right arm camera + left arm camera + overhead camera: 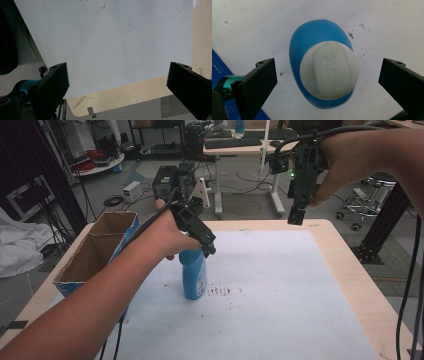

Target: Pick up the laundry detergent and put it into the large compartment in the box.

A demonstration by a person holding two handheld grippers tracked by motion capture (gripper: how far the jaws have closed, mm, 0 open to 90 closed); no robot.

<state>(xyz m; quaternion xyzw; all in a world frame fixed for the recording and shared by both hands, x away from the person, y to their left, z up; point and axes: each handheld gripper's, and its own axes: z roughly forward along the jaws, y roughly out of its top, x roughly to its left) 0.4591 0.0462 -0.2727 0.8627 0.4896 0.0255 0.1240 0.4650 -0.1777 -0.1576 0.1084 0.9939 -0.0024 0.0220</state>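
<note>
The jaws of the left gripper (325, 82) are standing wide open, one on each side of the white cap (329, 72) of the blue bottle (312, 37). They are not touching it. The cap is sitting right in the middle of the gap, which is good. In the high view the left gripper (207, 247) is hanging just over the top of the bottle (194, 275).

The bottle is standing up on the white mat (280, 285), nearer the table's left edge than its right, with little brown crumbs (220, 291) beside it. An open cardboard box (95, 252) is sitting along the left edge of the table (350, 265).

To do this step well, I think the hand should go straight down, so both jaws are sliding past the cap evenly. Then it should squeeze slowly around the neck or the top. The bottle is tall and thin, so a bump from one jaw could tip it over.

The right gripper (295, 217) is being held up high over the far edge. Its jaws are wide open too, holding nothing.
</note>
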